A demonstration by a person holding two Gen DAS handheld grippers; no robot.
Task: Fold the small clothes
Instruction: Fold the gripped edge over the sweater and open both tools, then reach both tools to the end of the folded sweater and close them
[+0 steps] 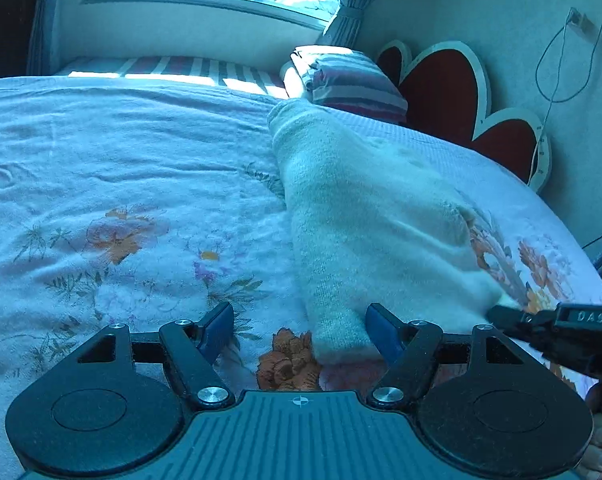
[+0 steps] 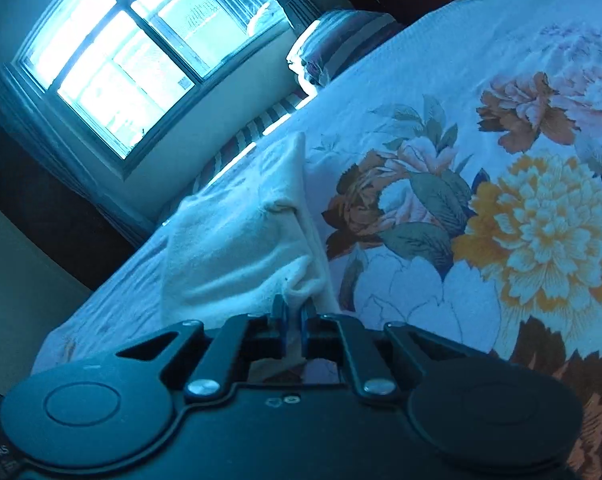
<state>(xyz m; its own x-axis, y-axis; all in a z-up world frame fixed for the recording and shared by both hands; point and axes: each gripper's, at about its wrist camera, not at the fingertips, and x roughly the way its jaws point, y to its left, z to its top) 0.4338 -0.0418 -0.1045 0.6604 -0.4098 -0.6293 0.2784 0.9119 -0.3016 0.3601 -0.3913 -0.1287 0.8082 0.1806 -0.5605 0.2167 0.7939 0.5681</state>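
Observation:
A small white knitted garment (image 1: pixel 365 216) lies folded lengthwise on the flowered bedspread (image 1: pixel 121 184). My left gripper (image 1: pixel 301 330) stands open, its blue pads wide apart, with the garment's near end between them and the right pad against its edge. At the right edge of the left wrist view my right gripper (image 1: pixel 501 314) reaches the garment's near right corner. In the right wrist view the right gripper (image 2: pixel 295 312) is shut on a pinched fold of the white garment (image 2: pixel 237 248), which bunches up just ahead of the pads.
A striped folded blanket (image 1: pixel 353 80) sits at the head of the bed beside red heart-shaped headboard panels (image 1: pixel 445 84). A window (image 2: pixel 113 52) with curtains is on the far wall. A cable (image 1: pixel 557 68) hangs on the right wall.

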